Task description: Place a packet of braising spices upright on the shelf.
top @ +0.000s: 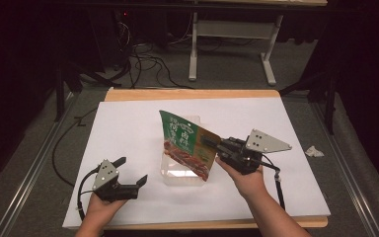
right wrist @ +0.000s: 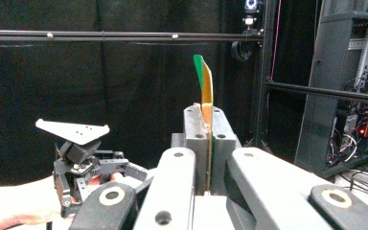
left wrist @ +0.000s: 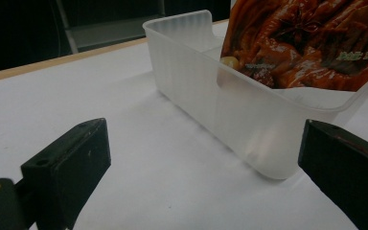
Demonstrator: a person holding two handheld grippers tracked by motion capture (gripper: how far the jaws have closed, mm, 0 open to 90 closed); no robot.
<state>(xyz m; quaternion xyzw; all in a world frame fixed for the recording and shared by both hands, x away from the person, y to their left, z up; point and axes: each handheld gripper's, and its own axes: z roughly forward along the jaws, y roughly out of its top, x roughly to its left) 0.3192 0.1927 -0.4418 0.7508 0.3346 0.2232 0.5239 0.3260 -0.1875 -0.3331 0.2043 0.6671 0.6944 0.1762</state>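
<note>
A green and orange food pouch (top: 187,143) with a picture of braised meat stands tilted, its lower end inside a clear plastic tub (top: 170,174) on the white table (top: 128,128). My right gripper (top: 217,144) is shut on the pouch's right edge; in the right gripper view the pouch (right wrist: 204,96) shows edge-on, pinched between the jaws. My left gripper (top: 133,172) rests open near the table's front left, apart from the tub. In the left gripper view its jaws frame the tub (left wrist: 230,105) with the pouch (left wrist: 306,43) in it.
A wooden edge (top: 192,94) borders the table at the far side. A crumpled white scrap (top: 314,151) lies on the floor to the right. Beyond the table stand a white frame (top: 232,34) and loose cables (top: 143,59).
</note>
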